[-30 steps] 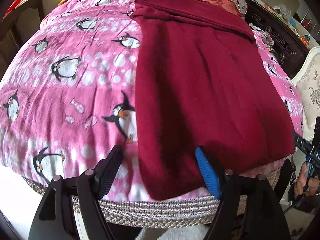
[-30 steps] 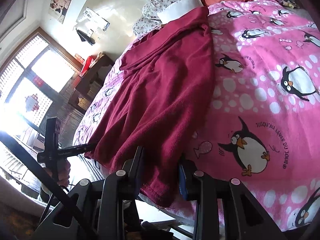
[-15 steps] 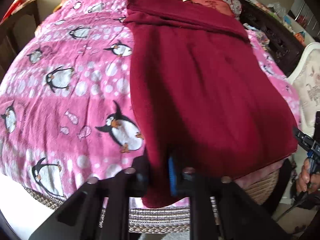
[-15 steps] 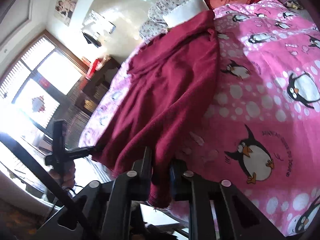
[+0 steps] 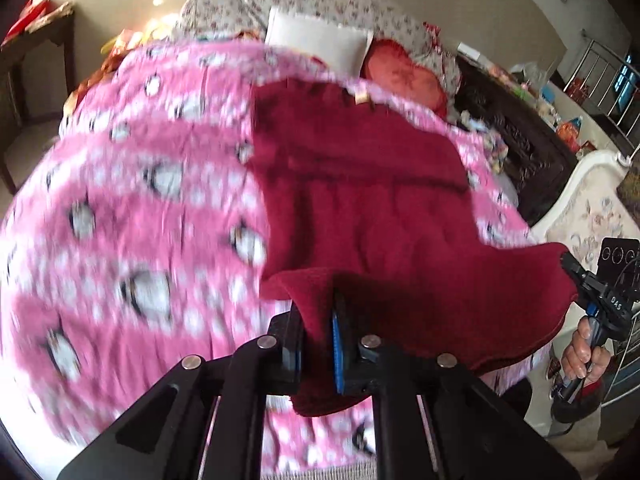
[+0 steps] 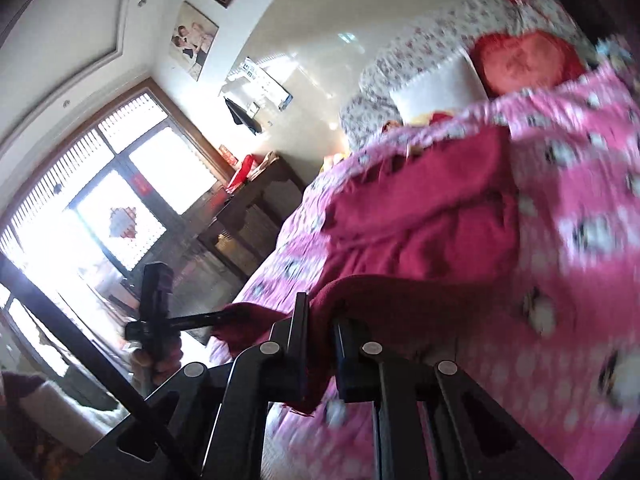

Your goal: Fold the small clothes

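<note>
A dark red fleece garment (image 5: 360,184) lies spread on the pink penguin bedcover (image 5: 140,200). Its near edge is lifted off the bed. My left gripper (image 5: 316,320) is shut on the near left corner, and the cloth bunches between the black and blue pads. At the right, the right gripper (image 5: 570,266) pinches the other near corner, a hand (image 5: 584,356) around its handle. In the right wrist view my right gripper (image 6: 320,320) is closing tight on the garment (image 6: 432,216) hem, which hangs below the jaws. The left gripper (image 6: 224,316) holds the far corner there.
A white pillow (image 5: 320,40) and a red heart cushion (image 5: 400,76) sit at the head of the bed. A dark carved cabinet (image 5: 520,140) and a pale upholstered chair (image 5: 592,208) stand on the right side. A window (image 6: 100,208) and dark side table (image 6: 248,208) are beyond the other side.
Both grippers closed on the garment's near corners, then rose and lifted the near edge off the bed. The view now takes in more of the headboard and walls.
</note>
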Demonstrator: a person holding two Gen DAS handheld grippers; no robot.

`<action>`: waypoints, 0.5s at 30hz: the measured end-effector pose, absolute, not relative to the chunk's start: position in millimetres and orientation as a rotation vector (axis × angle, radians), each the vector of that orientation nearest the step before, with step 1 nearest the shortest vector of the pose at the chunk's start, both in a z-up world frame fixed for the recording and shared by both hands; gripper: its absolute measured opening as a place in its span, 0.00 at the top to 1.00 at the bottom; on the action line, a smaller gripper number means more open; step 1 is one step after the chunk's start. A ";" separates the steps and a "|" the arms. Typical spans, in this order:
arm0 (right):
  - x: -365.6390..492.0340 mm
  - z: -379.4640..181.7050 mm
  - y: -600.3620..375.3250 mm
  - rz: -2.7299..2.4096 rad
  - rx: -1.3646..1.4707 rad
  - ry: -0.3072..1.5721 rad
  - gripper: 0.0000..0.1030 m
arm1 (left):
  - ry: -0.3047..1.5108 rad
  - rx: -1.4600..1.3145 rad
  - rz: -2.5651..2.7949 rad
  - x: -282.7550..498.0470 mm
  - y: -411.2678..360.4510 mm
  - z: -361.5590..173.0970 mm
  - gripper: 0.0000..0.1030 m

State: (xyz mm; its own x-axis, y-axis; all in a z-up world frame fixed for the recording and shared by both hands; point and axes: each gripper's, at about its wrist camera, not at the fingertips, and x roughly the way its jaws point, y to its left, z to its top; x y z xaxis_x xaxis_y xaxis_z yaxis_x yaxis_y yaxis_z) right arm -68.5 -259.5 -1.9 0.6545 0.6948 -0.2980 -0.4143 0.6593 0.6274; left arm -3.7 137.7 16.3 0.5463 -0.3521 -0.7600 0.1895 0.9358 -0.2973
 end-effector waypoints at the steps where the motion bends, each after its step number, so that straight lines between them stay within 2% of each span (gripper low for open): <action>1: -59.5 3.9 -259.1 0.660 0.545 0.546 0.89 | 0.921 -0.185 -0.311 7.9 138.3 24.8 0.90; 9: 55.4 36.8 -275.8 0.542 0.576 0.473 0.89 | 0.851 -0.173 -0.261 129.3 128.8 66.8 0.90; 15: 165.4 -0.5 -299.6 0.359 0.657 0.555 0.87 | 0.919 -0.192 -0.189 249.6 106.7 32.2 0.90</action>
